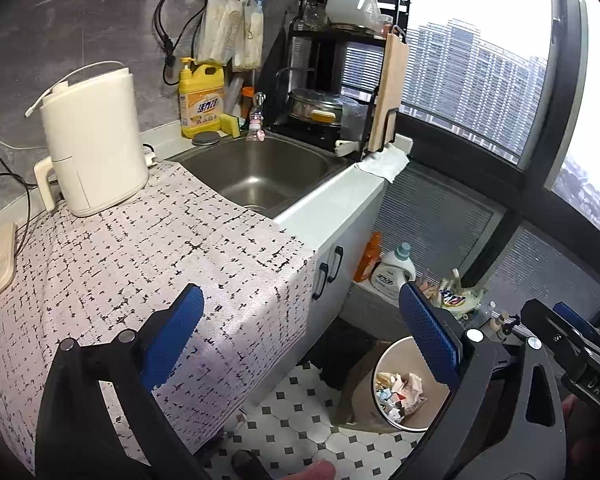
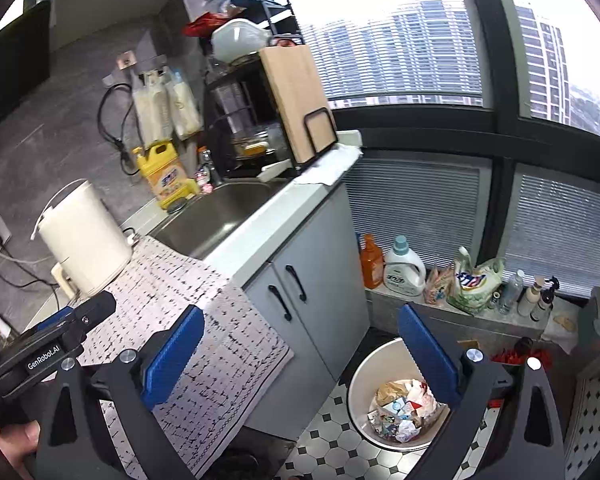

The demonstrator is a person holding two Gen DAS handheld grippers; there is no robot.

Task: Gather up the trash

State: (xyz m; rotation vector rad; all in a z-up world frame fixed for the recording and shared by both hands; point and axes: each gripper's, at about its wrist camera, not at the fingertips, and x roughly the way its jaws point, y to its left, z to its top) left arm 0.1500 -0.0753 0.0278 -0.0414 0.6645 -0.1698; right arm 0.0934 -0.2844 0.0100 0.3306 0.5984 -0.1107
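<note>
Trash bin (image 2: 358, 396) on floor beside sink cabinet (image 2: 320, 264), mouth upward; near rim hidden behind right gripper (image 2: 300, 356) finger. Crumpled trash (image 2: 404, 404) inside, items indistinct. Both left gripper (image 1: 300, 336) and right gripper spread wide, nothing between pads.

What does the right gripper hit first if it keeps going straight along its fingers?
Probably the grey cabinet door with black handles under the white counter, or the patterned cloth hanging beside it. The right gripper is open and empty. Depth is unclear; the round white trash bin sits off to the right.
</note>
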